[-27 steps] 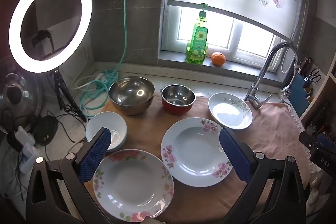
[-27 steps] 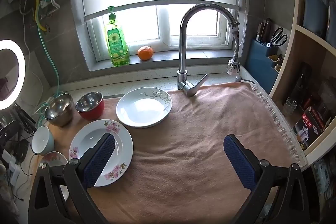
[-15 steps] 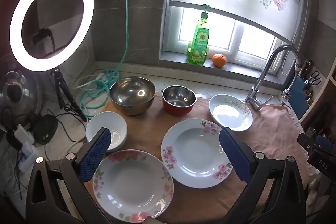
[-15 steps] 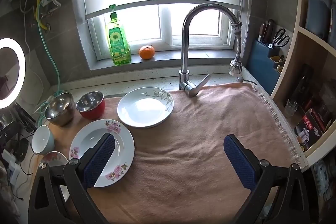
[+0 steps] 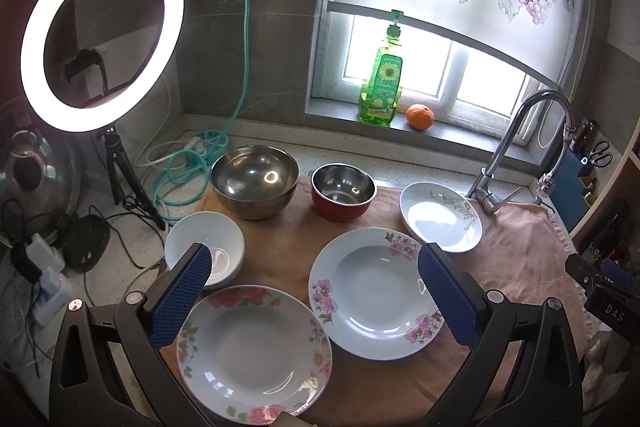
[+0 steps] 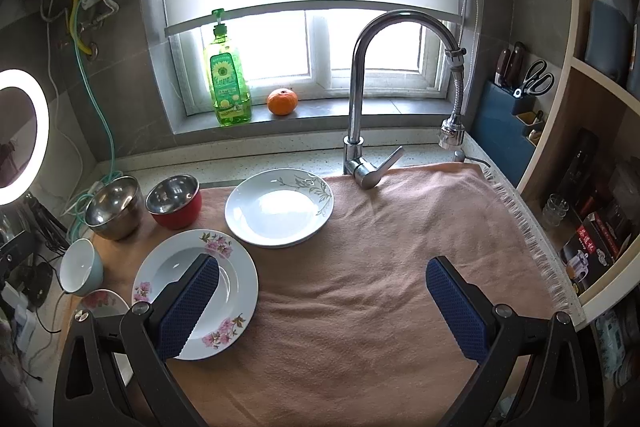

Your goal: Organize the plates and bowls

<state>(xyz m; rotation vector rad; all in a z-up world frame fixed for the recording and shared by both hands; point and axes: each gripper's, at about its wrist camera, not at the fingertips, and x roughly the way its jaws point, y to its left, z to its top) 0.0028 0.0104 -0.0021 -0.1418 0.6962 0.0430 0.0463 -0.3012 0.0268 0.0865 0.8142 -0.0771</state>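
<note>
On a peach cloth lie three plates: a pink-flowered one nearest in the left wrist view, a second pink-flowered one, and a white leaf-patterned one. Behind stand a large steel bowl, a red steel-lined bowl and a pale blue bowl. My left gripper hangs open above the two flowered plates. My right gripper is open over bare cloth, its left finger above the flowered plate.
A tall tap rises behind the cloth. A green soap bottle and an orange sit on the window sill. A ring light on a tripod and cables crowd the left. Shelves and a knife block line the right.
Both views have shifted only slightly; the plates and bowls lie where they were and both grippers stay wide open.
</note>
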